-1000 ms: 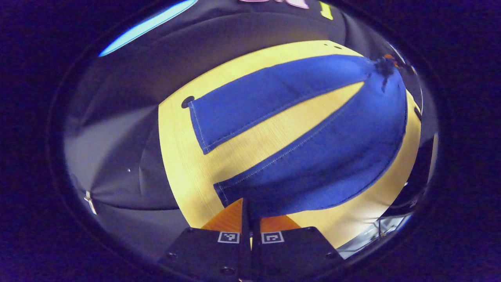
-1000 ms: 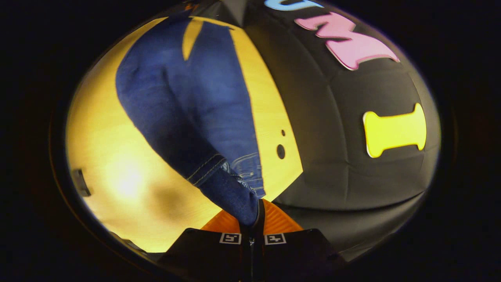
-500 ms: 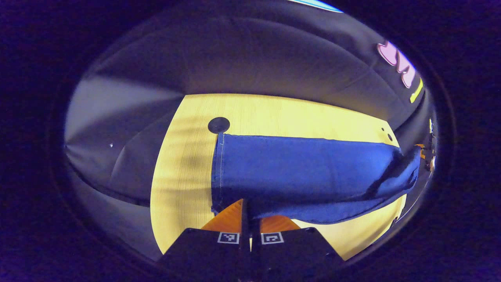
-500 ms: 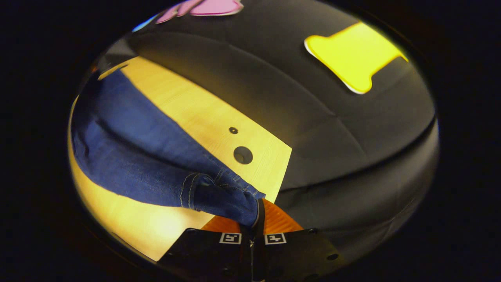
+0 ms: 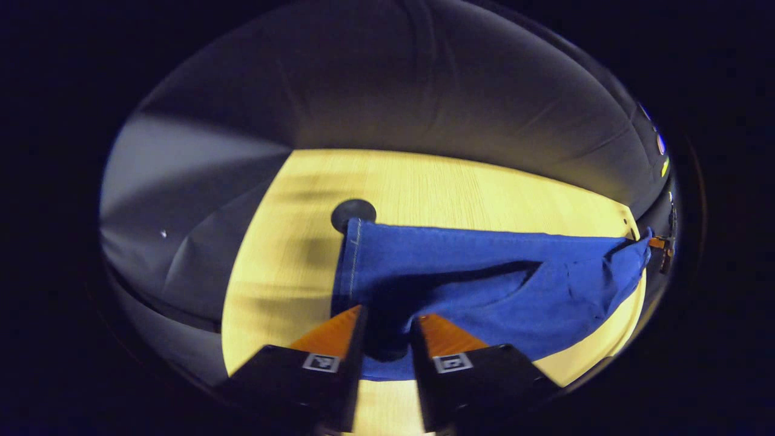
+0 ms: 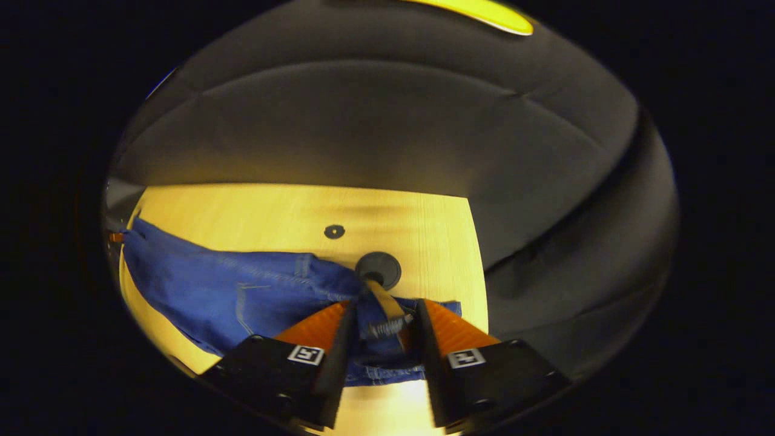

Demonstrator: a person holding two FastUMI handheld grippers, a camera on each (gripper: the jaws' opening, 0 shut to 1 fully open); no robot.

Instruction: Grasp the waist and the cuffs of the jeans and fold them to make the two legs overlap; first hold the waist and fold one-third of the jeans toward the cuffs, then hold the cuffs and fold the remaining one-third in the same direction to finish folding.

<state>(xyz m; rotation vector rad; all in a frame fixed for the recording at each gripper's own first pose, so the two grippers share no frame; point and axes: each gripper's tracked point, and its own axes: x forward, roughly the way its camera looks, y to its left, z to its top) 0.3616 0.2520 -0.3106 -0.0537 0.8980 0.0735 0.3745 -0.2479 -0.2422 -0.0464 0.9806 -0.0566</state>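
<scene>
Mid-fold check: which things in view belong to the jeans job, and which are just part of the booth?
Job:
- jeans, legs overlapped on the table
- waist end, between the right tongs, open
- cuff end, by the left tongs, open

Booth only:
- wooden table
- round black table hole
- black cloth wall

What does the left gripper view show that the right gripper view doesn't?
Left gripper view: the stitched cuff hem, ahead of the open left tool. Right gripper view: the waist with a tan tag, at the open right tool. Both: the blue jeans lying on the yellow table, and the dark cloth wall.
</scene>
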